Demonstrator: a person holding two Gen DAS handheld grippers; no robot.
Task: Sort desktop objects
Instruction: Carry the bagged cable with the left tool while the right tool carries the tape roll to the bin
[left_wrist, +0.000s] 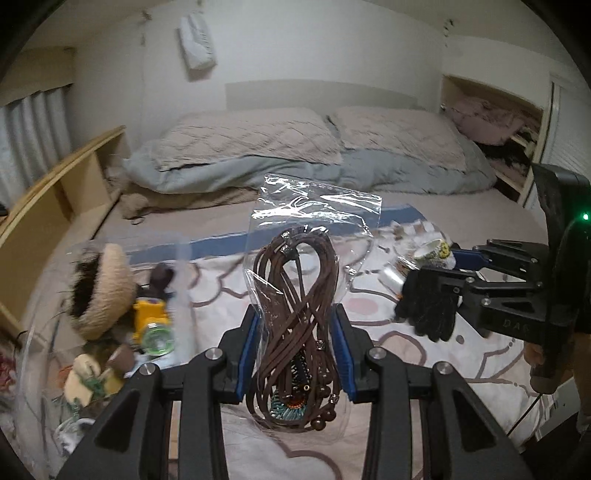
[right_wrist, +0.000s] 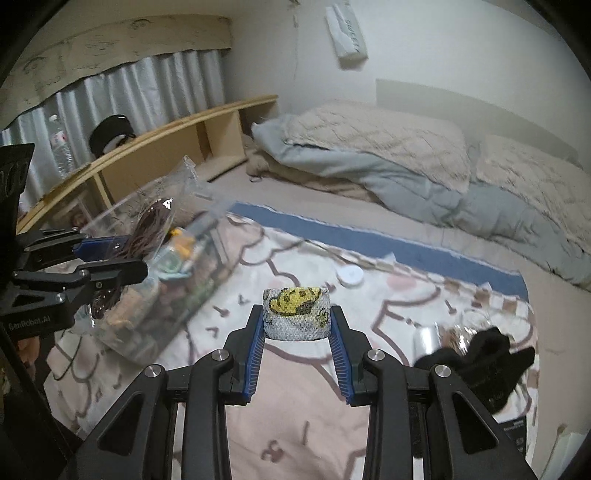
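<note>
My left gripper (left_wrist: 295, 314) is shut on a clear plastic bag of brown cords and beads (left_wrist: 295, 295), held above the patterned blanket. The bag also shows in the right wrist view (right_wrist: 147, 229), over a clear bin (right_wrist: 162, 302) of small items. My right gripper (right_wrist: 295, 314) is shut on a roll of grey tape with a yellow print (right_wrist: 295, 314), held above the blanket. In the left wrist view the right gripper (left_wrist: 448, 258) holds the roll (left_wrist: 436, 253) at the right. A black glove (left_wrist: 428, 306) lies below it.
The clear bin (left_wrist: 33, 332) at the left holds a fuzzy round brush (left_wrist: 99, 291), a yellow toy (left_wrist: 149, 314) and other items. A white lid (right_wrist: 350, 275), foil pieces (right_wrist: 428, 338) and the black glove (right_wrist: 480, 365) lie on the blanket. Pillows, a duvet and a wooden shelf are behind.
</note>
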